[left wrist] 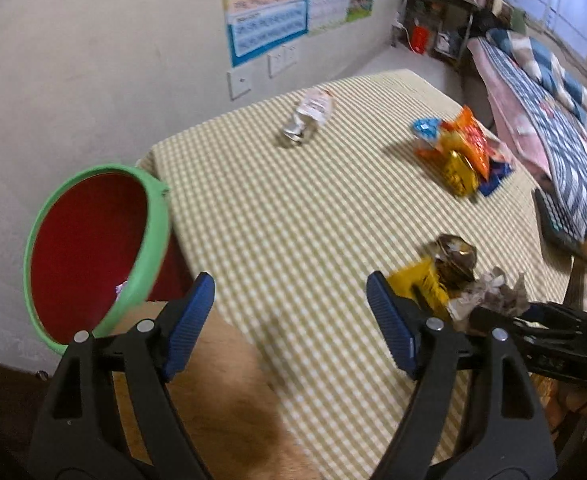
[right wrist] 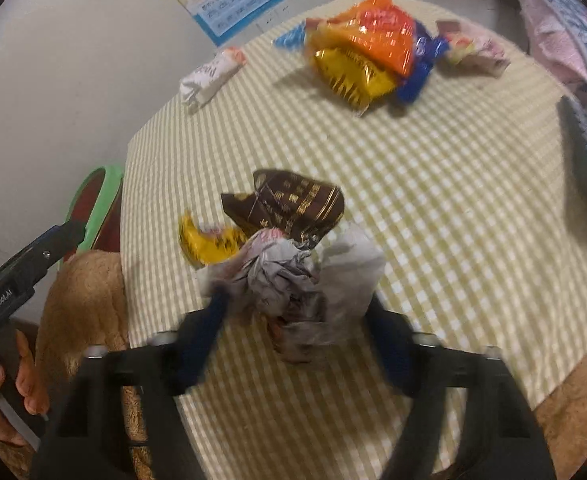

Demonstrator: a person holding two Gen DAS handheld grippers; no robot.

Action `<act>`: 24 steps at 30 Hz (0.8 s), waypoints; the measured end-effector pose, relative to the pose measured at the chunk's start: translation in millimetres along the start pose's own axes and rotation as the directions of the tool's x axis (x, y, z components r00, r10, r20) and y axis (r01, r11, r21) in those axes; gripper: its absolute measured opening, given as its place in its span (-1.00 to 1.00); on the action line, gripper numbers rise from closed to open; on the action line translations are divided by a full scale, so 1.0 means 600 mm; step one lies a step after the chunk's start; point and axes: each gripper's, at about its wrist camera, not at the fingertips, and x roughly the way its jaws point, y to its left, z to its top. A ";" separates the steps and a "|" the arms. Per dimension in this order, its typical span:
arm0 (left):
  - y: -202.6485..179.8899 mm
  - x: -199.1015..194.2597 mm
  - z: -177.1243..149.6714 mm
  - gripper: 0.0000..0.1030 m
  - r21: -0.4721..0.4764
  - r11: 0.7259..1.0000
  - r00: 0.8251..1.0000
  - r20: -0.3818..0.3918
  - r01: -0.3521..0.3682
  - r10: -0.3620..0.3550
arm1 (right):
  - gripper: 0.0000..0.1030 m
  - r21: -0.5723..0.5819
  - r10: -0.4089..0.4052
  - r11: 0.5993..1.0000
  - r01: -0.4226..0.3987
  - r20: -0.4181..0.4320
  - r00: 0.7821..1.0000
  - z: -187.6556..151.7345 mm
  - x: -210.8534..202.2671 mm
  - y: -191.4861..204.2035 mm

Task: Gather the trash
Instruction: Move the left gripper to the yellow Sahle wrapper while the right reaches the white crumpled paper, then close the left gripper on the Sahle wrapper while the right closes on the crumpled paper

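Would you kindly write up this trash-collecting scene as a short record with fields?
surface: table with a checked cloth
bin: green-rimmed bin, red inside, off the table's left edge
tool one: left tool, open and empty
tool two: right tool, with crumpled paper between its fingers; blur hides whether it grips
near trash: brown wrapper and yellow wrapper, just beyond the paper
far trash: white packet; wrapper pile in orange, gold and blue
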 end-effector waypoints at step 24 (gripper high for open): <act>-0.126 0.148 0.008 -0.14 0.011 0.990 0.965 -0.224 0.140 -0.134 | -0.47 0.107 0.010 0.994 -0.039 0.258 0.966 0.000 -0.100 -0.069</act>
